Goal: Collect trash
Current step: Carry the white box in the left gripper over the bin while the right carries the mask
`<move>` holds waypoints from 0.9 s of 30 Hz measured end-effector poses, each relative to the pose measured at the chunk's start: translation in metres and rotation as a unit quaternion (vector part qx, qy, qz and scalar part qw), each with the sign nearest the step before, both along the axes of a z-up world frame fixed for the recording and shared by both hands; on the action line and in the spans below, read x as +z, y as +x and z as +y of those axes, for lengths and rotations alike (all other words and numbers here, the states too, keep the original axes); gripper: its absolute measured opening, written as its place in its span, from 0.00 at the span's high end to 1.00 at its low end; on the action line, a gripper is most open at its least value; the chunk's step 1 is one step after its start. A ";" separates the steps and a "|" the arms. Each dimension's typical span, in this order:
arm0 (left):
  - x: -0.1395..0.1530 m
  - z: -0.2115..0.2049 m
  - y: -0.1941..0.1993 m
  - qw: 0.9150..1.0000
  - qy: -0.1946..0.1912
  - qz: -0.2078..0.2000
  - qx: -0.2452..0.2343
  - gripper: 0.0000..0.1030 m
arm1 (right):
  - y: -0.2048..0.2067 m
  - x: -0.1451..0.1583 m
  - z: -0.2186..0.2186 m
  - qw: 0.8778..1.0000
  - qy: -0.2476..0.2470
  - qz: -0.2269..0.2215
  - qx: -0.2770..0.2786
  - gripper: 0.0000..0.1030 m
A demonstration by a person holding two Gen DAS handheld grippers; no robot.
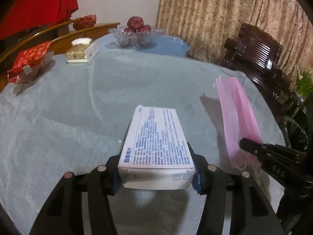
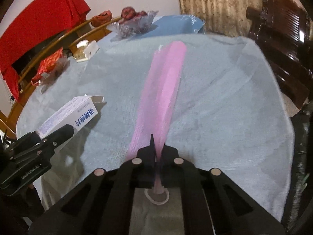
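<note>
In the left wrist view, the red snack packet (image 1: 29, 62) sits at the far left edge of the table (image 1: 78, 117), a tissue pack (image 1: 82, 51) just right of it, and a glass bowl of apples (image 1: 136, 34) at the top centre. None of these look like they are in play.

Low in the middle of that frame, the left gripper (image 1: 156, 173) is clamped on a white medicine box (image 1: 156, 139), pads pressing its two long sides near the end closest to the camera. The box's long axis runs straight away from the camera toward the fruit bowl, and it looks lifted off the cloth, judging by the shadow beneath. In the right wrist view one end flap stands open at the far end, so anything loose inside could slide out if that end dips. The grip sits near one end, so the box could also pivot downward.

Further right, the pink face mask (image 1: 237, 121) hangs edge-on at the right of the frame, pinched by the right gripper (image 1: 248, 146). In the right wrist view that gripper (image 2: 158, 146) is fully closed on the mask's (image 2: 162, 90) near end, the long axis stretching up the frame's middle. Only a thin edge is caught; the limp mask could slip free or its ear loop (image 2: 156, 195) could snag.
</note>
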State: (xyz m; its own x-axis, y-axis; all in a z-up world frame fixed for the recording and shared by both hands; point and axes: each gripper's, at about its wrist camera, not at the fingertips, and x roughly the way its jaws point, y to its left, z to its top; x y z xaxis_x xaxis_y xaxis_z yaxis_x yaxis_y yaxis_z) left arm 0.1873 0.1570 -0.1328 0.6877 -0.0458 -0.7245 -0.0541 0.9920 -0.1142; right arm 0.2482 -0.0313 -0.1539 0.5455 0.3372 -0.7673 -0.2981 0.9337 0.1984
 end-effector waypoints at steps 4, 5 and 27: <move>0.018 -0.014 -0.006 1.000 0.001 -0.024 -0.010 0.47 | -0.013 0.022 -0.009 0.999 -0.016 -0.034 0.003 0.97; 0.021 -0.017 -0.007 1.000 0.001 -0.028 -0.012 0.47 | -0.015 0.027 -0.012 0.999 -0.019 -0.041 0.004 0.97; 0.113 -0.127 -0.039 0.984 -0.032 -0.136 -0.112 0.48 | -0.077 0.129 -0.124 0.988 -0.018 -0.143 -0.055 0.97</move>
